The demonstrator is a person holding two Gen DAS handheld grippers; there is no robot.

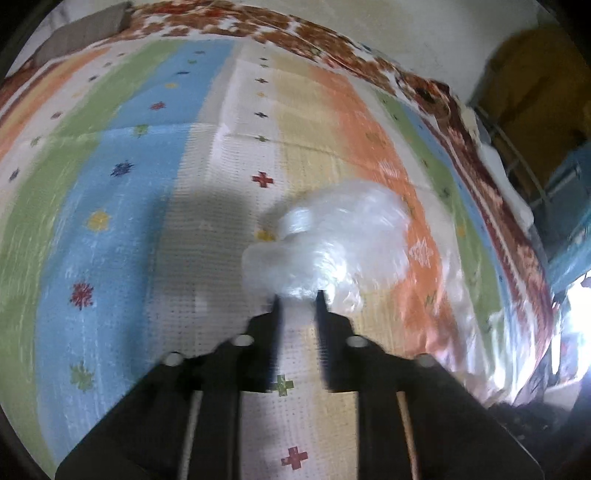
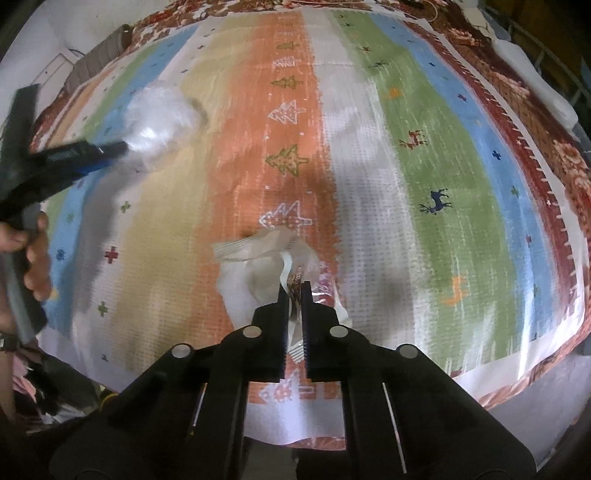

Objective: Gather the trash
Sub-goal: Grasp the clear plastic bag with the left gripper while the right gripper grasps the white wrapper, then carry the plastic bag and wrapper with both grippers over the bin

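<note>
A crumpled clear plastic bag [image 1: 332,243] hangs from my left gripper [image 1: 298,298], whose jaws are shut on its lower edge above the striped bed sheet [image 1: 147,184]. The same bag [image 2: 159,114] and left gripper [image 2: 123,147] show at the upper left of the right wrist view. My right gripper [image 2: 294,290] is shut on a clear plastic wrapper [image 2: 258,266] with a printed scrap inside, held just over the orange stripe of the sheet [image 2: 443,166].
A grey pillow [image 1: 85,33] lies at the bed's far left corner. A red floral blanket [image 1: 491,192] runs along the bed's right edge. Beyond it are a metal rail [image 1: 524,162] and blue furniture [image 1: 569,221]. A hand [image 2: 33,254] holds the left gripper's handle.
</note>
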